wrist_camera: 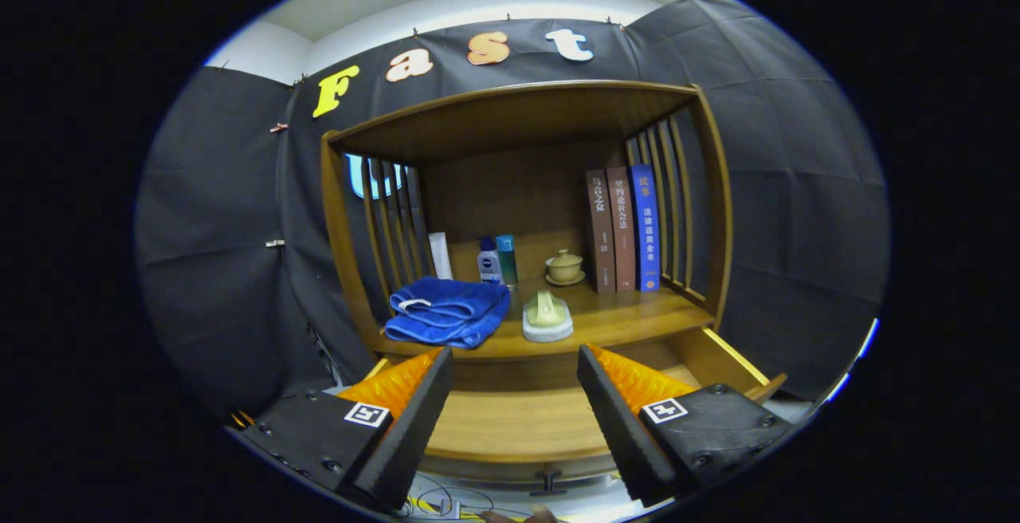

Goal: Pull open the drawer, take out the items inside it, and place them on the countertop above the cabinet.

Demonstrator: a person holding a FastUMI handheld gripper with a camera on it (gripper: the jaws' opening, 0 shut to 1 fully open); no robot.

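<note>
we see the hand-held gripper spread wide, holding nothing, above the pulled-open drawer. blue towel and scrub brush lie on the bench; book spines carry chinese titles.

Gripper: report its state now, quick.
Gripper: open, holding nothing, fingers spread above the pulled-out wooden drawer.

drawer: smooth glossy wood | towel: soft terry cloth
</note>
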